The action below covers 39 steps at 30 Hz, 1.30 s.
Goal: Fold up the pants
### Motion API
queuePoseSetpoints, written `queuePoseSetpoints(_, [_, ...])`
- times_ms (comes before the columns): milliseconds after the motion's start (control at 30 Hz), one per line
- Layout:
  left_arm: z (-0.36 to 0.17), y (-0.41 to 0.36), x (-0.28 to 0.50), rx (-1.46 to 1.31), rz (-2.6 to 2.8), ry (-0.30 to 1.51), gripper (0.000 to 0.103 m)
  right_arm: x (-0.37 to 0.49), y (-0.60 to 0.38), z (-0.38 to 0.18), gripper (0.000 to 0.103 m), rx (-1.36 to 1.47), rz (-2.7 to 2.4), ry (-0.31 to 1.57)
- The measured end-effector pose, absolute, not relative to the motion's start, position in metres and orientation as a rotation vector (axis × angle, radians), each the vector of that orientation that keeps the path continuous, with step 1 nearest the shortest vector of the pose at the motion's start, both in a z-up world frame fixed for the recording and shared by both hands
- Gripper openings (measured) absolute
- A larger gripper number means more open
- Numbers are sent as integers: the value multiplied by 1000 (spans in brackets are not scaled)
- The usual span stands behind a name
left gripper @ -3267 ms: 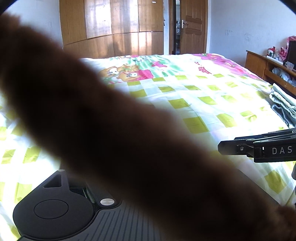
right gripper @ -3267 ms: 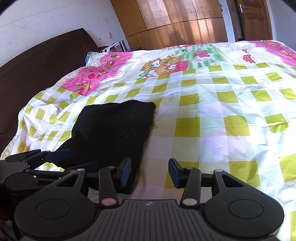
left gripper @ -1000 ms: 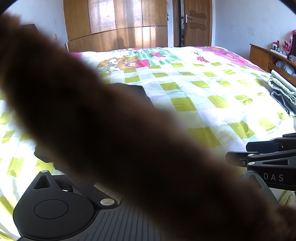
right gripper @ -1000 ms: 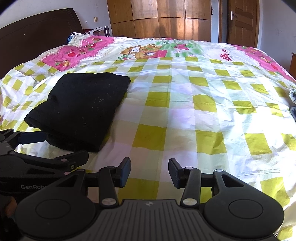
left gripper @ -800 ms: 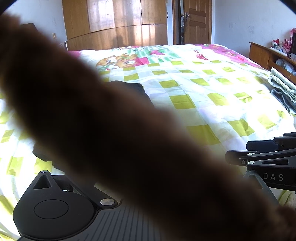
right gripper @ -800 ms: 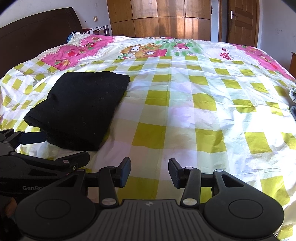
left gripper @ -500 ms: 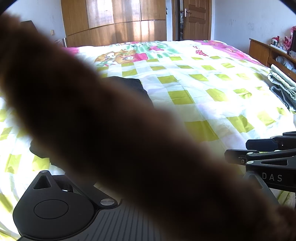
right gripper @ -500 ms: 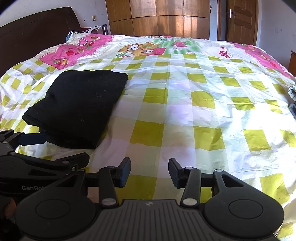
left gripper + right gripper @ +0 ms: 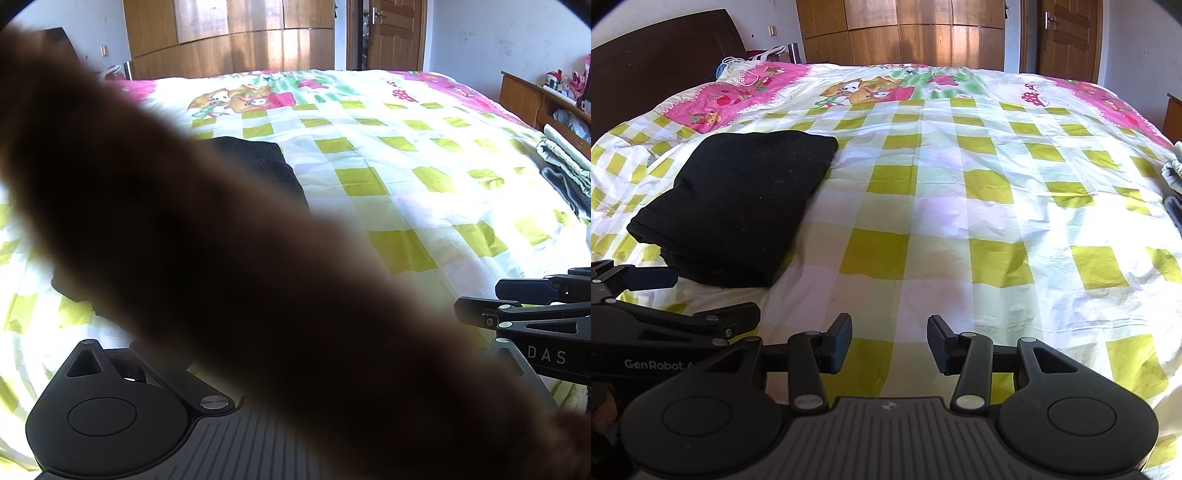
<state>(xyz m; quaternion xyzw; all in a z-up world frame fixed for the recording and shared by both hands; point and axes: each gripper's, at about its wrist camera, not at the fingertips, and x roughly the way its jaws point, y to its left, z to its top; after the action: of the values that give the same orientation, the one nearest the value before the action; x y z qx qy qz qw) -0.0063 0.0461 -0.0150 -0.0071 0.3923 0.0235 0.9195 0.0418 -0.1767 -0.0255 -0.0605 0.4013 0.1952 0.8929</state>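
Pulling back, we've drifted away from the folded black fabric pants (image 9: 738, 199) over these last seconds, and more of the green-and-white checked bedspread (image 9: 960, 221) has opened up ahead of us. Our right gripper (image 9: 889, 341) hangs above that bedspread with its two black padded fingers (image 9: 838, 341) spread apart and nothing between them. Just to its left, the left gripper (image 9: 701, 295) pokes in sideways, level with the pants' near edge; the right view shows its fingers edge-on, so we can't tell whether they are spread or together. The left wrist view is no help: a blurred brown band (image 9: 258, 277) lies right across the lens and hides the fingers there entirely.

Now the pants themselves: a neat, thick rectangular bundle, lying flat on the bedspread, left of and beyond the right gripper, near the dark wooden headboard (image 9: 657, 48). Neither gripper touches them.

We'd call the folding done; the layers look stacked and squared. Nothing obvious is left but tidying. Off past the bedspread's right edge sits a folded stack of pale and grey laundry (image 9: 565, 166).
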Motion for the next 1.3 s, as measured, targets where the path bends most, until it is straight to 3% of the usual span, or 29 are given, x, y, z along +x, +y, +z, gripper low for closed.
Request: queuePoseSetpoints(1300, [-25,44,2,-11,47,882,102,42,-176,-34,61,-138,390,852])
